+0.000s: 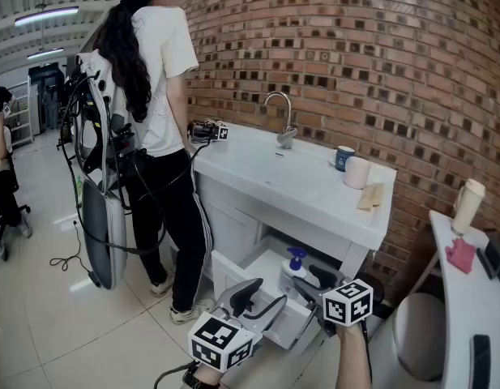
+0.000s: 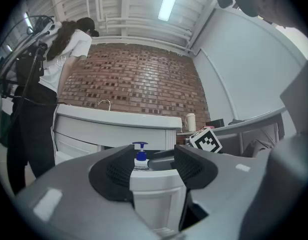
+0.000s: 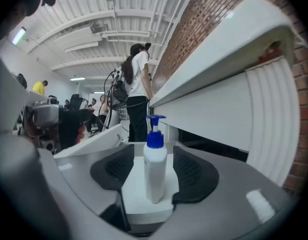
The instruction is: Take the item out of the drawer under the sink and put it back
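only the right gripper view shows gaps either side of the pump bottle [image 3: 154,171], upright in the drawer [image 3: 136,191] between the jaws of the spread right claw [image 3: 153,156]. the left gripper view shows the left claw [image 2: 146,166] spread too, astride the drawer's front.

Pump bottle [image 3: 155,170]: white body, blue pump head, set upright on the floor of the drawer [image 1: 270,267]. Drawer: white, w/ panelled front, pulled out from the cabinet below the sink [image 1: 298,181]. The bottle is flanked by the fingers [image 3: 191,171] of the right gripper [image 3: 154,150], which are spread wide; a gap is left on either side.
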Motion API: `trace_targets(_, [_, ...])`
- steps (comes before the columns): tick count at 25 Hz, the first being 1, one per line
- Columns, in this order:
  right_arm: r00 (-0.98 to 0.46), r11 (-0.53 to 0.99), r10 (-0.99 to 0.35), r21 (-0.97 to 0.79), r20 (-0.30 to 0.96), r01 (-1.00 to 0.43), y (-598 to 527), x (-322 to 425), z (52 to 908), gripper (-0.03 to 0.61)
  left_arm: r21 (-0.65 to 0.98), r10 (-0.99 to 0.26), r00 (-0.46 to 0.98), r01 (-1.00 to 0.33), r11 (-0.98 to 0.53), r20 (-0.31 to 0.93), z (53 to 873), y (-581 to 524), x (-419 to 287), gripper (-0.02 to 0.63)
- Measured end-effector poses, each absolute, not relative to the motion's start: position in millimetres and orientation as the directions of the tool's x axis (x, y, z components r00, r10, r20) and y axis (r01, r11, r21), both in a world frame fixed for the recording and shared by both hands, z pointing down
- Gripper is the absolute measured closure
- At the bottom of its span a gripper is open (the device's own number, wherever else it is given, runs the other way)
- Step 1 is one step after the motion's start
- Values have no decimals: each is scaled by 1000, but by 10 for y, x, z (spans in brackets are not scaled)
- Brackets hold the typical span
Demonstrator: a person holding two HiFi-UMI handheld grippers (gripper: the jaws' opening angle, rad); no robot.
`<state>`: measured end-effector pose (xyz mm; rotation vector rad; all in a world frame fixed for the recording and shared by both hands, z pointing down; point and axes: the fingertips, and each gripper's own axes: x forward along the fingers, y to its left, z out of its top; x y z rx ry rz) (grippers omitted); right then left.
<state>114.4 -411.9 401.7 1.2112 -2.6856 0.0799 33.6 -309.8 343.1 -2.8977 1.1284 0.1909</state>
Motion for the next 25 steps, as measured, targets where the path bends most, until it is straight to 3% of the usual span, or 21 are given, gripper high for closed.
trace_targets(4, [-592,674,-712,130,376,-728,-4239,1108,4326,332,35,-655,745,-657,-753,-127,3448,-3170,359,364])
trace_targets(5, [-584,687,-698,158,415,-709,-4226,1087,4380,358,34,-655,745,-657,-753,-129,3447,-3183,351,364])
trace_targets(9, [-593,719,-672,198,443,-666,-4202,993,4386,398,30,-659,739,-662,-749,-138,3401,-3227,299,364])
trace_targets(12, [-571,645,-752,188,330,-740,-4212,1103,4197,402,39,-659,741,-660,-750,-133,3418,-3198,317,364])
trace_targets(19, [-539,536,-835,60,-110,-842,-3687,1504,3315,402,108,-644,748,-636,-764,-160,3381,-2894,347,364])
trace_targets(25, [-498,503,-839,37,-219,-864,-3154,1735,3054,407,75,-638,758,-635,-769,-136,3434,-2740,484,364])
